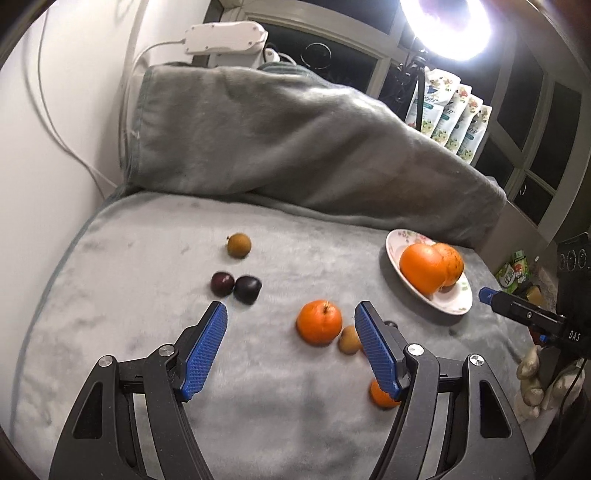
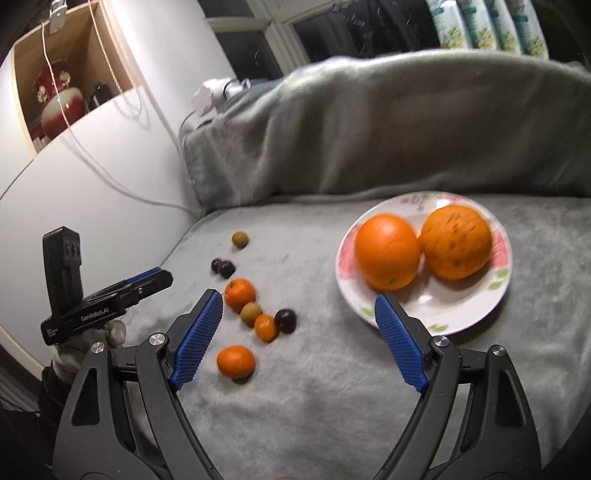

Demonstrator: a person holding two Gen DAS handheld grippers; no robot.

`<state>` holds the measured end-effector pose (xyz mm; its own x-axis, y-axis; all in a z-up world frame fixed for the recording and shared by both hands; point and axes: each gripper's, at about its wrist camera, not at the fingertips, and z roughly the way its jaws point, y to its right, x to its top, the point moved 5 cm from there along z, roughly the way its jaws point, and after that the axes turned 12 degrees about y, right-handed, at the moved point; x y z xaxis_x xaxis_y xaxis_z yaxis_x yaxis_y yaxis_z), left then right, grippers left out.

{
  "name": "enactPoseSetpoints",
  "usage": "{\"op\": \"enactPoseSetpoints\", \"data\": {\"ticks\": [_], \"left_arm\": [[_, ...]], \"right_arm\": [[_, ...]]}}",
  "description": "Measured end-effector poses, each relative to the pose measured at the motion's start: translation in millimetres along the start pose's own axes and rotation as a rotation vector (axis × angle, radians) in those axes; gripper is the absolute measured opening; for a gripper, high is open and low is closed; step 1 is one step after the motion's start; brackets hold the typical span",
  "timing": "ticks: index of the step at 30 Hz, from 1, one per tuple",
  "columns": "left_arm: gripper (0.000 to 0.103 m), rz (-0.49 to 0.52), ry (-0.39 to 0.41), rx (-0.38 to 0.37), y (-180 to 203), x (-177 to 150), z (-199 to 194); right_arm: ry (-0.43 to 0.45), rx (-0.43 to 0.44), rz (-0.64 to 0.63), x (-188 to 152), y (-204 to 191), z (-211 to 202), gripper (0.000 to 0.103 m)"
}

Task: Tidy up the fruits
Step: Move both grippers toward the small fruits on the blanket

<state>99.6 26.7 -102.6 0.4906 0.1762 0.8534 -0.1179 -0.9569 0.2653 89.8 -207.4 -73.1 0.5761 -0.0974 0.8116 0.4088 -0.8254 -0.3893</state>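
Observation:
A flowered plate [image 2: 424,306] on the grey blanket holds two big oranges [image 2: 388,251] [image 2: 456,242]. To its left lie loose mandarins [image 2: 240,294] [image 2: 235,362], a smaller one [image 2: 266,327], brown round fruits [image 2: 251,314] [image 2: 240,239] and dark plums [image 2: 285,320] [image 2: 223,268]. My right gripper [image 2: 299,297] hovers open near the plate's front rim, holding nothing. My left gripper [image 1: 291,310] is open above the blanket. A mandarin [image 1: 319,322] lies just beyond its fingertips, untouched, and its right finger partly hides another mandarin [image 1: 382,397]. The plate [image 1: 454,302] is to its right.
A folded grey blanket [image 1: 295,140] rises as a ridge behind the fruit. A white wall with cables [image 2: 92,155] borders the left. Snack bags [image 1: 454,114] and a bright ring lamp [image 1: 447,26] stand by the dark window. A gloved hand [image 1: 535,380] holds the right gripper.

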Motion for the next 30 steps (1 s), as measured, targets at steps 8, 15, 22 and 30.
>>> {"op": "enactPoseSetpoints", "data": {"ticks": [8,15,22,30], "left_arm": [[0.07,-0.019,-0.043,-0.03,6,-16,5],[0.067,-0.044,-0.06,-0.05,6,-19,11],[0.063,-0.069,-0.083,-0.073,7,-23,21],[0.057,-0.083,-0.109,-0.099,12,-23,37]], "right_arm": [[-0.103,0.046,0.027,-23,-7,32,0.075],[-0.168,0.048,0.066,-36,-6,58,0.056],[-0.183,0.026,0.062,-40,-6,76,0.043],[-0.195,-0.009,0.058,-42,-6,88,0.035]]}}
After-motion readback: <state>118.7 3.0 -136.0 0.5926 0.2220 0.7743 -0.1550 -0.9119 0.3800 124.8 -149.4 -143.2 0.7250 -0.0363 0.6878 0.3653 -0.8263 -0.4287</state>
